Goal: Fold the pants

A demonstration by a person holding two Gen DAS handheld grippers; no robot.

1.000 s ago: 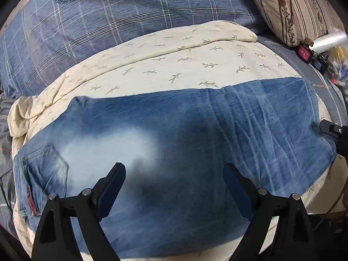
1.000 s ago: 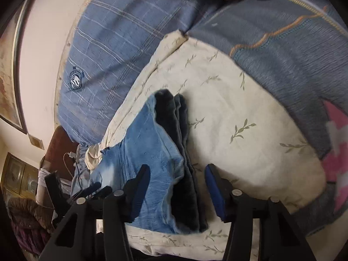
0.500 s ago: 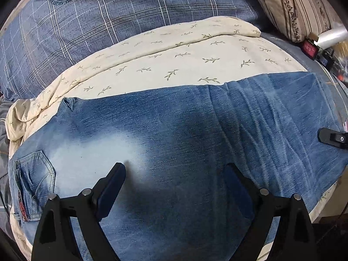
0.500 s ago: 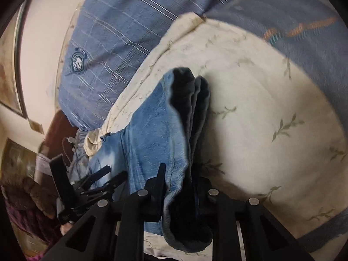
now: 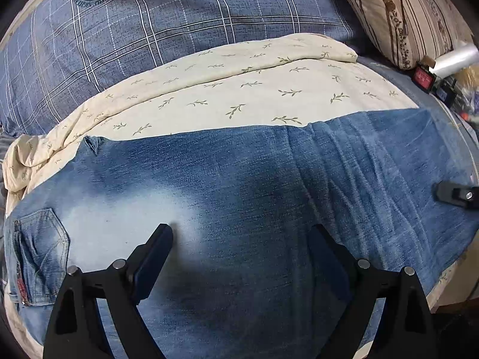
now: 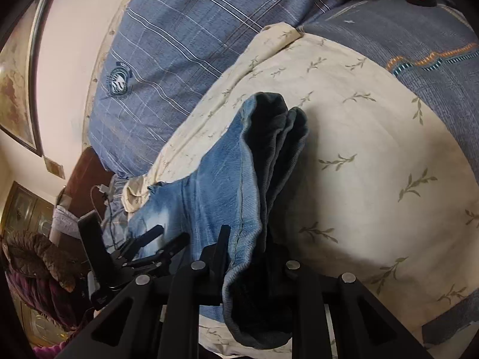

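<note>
Blue jeans [image 5: 239, 203] lie flat across a cream leaf-print sheet [image 5: 239, 95], with the back pocket [image 5: 39, 251] at the left and the leg ends at the right. My left gripper [image 5: 242, 254] is open, just above the middle of the jeans. My right gripper [image 6: 251, 257] is shut on the stacked leg hems [image 6: 269, 155] and holds them lifted off the sheet [image 6: 374, 179]. Its tip shows at the right edge of the left wrist view [image 5: 455, 194]. The left gripper shows in the right wrist view [image 6: 149, 248].
A blue plaid pillow [image 5: 149, 30] lies behind the sheet and a striped pillow [image 5: 404, 9] at the back right. A red box [image 5: 423, 76] and small items sit at the right. A grey-blue blanket [image 6: 404, 36] borders the sheet.
My right gripper closed on the leg hems and lifted them off the sheet. My left gripper moved closer over the jeans and stayed open.
</note>
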